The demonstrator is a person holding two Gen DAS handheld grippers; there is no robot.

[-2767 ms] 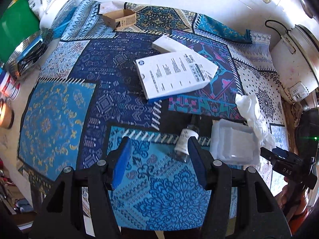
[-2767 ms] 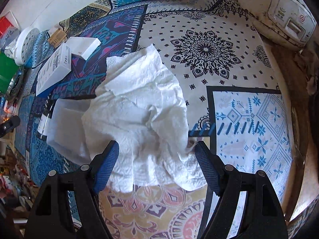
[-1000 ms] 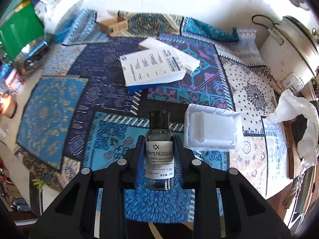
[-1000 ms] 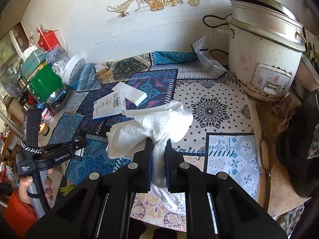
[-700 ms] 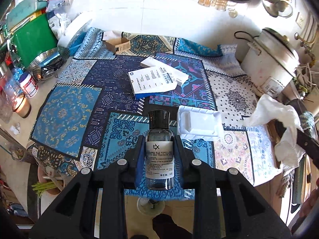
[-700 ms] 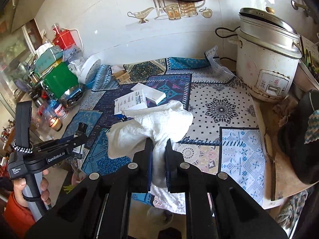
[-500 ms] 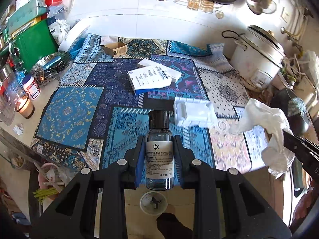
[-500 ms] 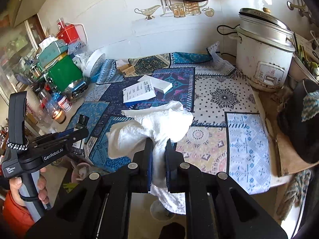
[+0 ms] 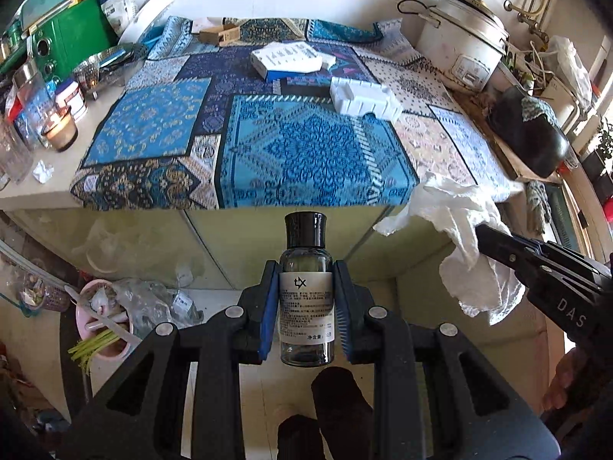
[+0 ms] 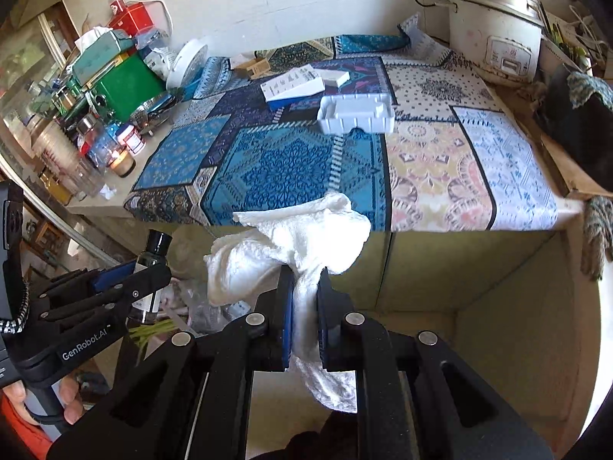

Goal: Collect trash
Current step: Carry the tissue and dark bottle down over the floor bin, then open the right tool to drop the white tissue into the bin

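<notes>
Left wrist view: both grippers now off counter edge, over floor, whereas earlier they hung above patterned cloth (image 9: 314,153); left gripper (image 9: 306,306) jaws pinch small glass bottle (image 9: 306,306) upright between pads, cap forward; right gripper (image 10: 305,314) jaws clamp crumpled white tissue (image 10: 295,253), wad bulging beyond fingertips, tail below

A counter (image 9: 46,191) fills the upper half of both views, draped with a patchwork patterned cloth (image 9: 306,149). On the cloth, upper centre, lie a white foam tray (image 9: 364,99), a white printed box (image 9: 285,59), and farther back a small cardboard box (image 9: 220,34). At upper right stands a white rice cooker (image 9: 459,42); at left, a lit candle jar (image 9: 59,130) and a green appliance (image 9: 65,42).
</notes>
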